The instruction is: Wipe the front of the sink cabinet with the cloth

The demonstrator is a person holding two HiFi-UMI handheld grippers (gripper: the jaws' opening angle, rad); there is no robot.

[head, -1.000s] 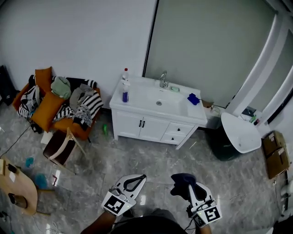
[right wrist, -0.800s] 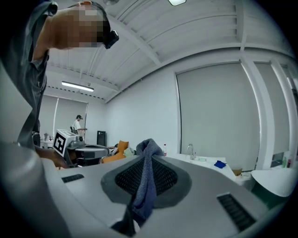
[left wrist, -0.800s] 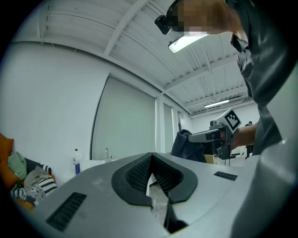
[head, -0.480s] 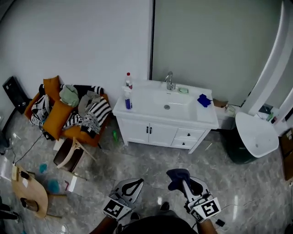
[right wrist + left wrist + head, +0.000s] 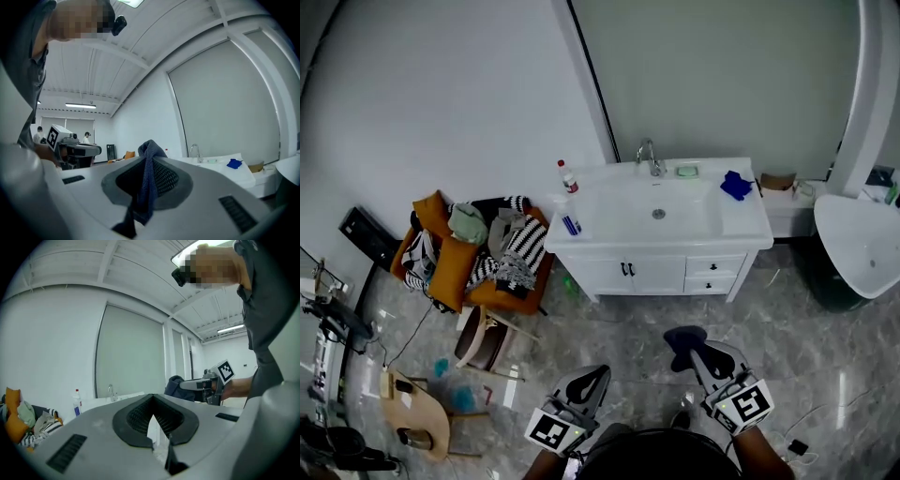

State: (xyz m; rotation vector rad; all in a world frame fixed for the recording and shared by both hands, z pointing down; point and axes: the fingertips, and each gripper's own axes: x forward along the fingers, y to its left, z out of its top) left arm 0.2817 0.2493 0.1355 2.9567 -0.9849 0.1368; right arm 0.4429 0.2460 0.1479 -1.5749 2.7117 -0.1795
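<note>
Standoff, by the look of it: no contact yet with the sink cabinet (image 5: 661, 272). Well apart from it across open floor (image 5: 609, 328), with the white cabinet at roughly 12 o'clock in the head view and both tools down at 6 o'clock.

Right hand-held gripper (image 5: 694, 349): jaws closed on the cloth (image 5: 149, 185), a dark blue fold pinched at its middle, with a tuft poking up past the tips and the rest hanging below. Probably gripped that way to leave a loose pad ahead of the jaws and put fabric, not plastic, against the doors. Aimed toward 12 o'clock, at the cabinet.

Left hand-held gripper (image 5: 586, 382): jaws together on nothing, only pale background visible through the loop between them. Held low at about 7 o'clock, near the right one but not touching it. Seemingly just carried along, with no part in the wipe.

Cabinet front: 2 doors toward 9 o'clock, 2 drawers toward 3 o'clock, all shut. A flat face, easy to wipe. On top, a faucet (image 5: 649, 155) at 12 o'clock of the basin, a red-capped bottle (image 5: 567, 176) and a blue-bottomed bottle (image 5: 571, 223) at the 9 o'clock end, a small blue item (image 5: 736, 185) at the 3 o'clock end. None in the way of the front.

Next, in all likelihood: closing the gap and bringing the right tool level with the doors.
</note>
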